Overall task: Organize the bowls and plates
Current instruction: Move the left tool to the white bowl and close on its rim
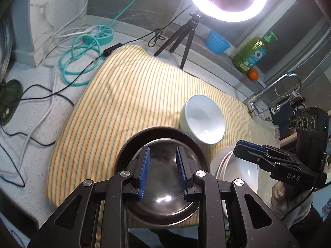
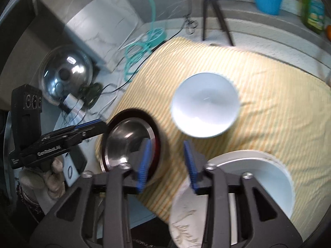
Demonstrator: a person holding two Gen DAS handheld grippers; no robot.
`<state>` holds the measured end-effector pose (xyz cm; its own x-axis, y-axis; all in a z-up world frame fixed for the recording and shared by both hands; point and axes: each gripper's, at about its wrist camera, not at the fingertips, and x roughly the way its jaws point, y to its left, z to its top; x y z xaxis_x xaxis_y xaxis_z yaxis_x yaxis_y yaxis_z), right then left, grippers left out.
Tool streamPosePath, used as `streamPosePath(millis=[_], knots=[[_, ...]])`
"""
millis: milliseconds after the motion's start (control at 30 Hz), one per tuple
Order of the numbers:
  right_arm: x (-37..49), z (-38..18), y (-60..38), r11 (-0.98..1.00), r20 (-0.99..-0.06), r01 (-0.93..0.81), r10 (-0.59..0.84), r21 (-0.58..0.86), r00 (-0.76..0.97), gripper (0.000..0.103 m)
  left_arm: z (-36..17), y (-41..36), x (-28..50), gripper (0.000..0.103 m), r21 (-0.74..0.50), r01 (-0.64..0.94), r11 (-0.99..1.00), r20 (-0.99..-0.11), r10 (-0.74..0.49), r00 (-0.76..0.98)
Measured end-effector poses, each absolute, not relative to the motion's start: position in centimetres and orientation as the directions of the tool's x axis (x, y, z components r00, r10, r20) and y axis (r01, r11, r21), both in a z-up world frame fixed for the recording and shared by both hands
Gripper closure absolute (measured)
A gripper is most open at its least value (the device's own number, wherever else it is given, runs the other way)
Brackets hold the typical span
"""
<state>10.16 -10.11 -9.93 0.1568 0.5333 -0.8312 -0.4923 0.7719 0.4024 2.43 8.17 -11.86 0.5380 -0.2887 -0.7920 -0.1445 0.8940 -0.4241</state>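
Observation:
A steel bowl (image 1: 165,188) sits inside a dark plate (image 1: 124,155) on the striped cloth's near edge; both show in the right wrist view, the bowl (image 2: 124,142) and the plate (image 2: 160,144). My left gripper (image 1: 162,171) is open and empty just above the steel bowl. A white bowl (image 1: 203,119) (image 2: 204,107) stands further back on the cloth. A white dish (image 1: 244,171) (image 2: 266,179) rests on a grey-rimmed plate (image 1: 222,165) at the right. My right gripper (image 2: 167,161) is open and empty, above the cloth between the dark plate and the white dish.
The yellow striped cloth (image 1: 124,95) covers the counter. Behind it are a ring light on a tripod (image 1: 186,39), a blue cup (image 1: 217,41), a green soap bottle (image 1: 250,53), cables (image 1: 78,62) and a faucet (image 1: 275,88). A steel lid (image 2: 66,74) lies at the left.

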Motion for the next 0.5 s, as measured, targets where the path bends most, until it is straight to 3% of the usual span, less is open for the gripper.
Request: streamPosePath(millis=[500], knots=[[16.3,-13.5,-15.4,0.847,-0.843,-0.281,0.508,0.451,0.178,0.060,-14.0,4.5,10.3,0.079,-0.443,-0.070,0.894,-0.812,-0.367,0.453]])
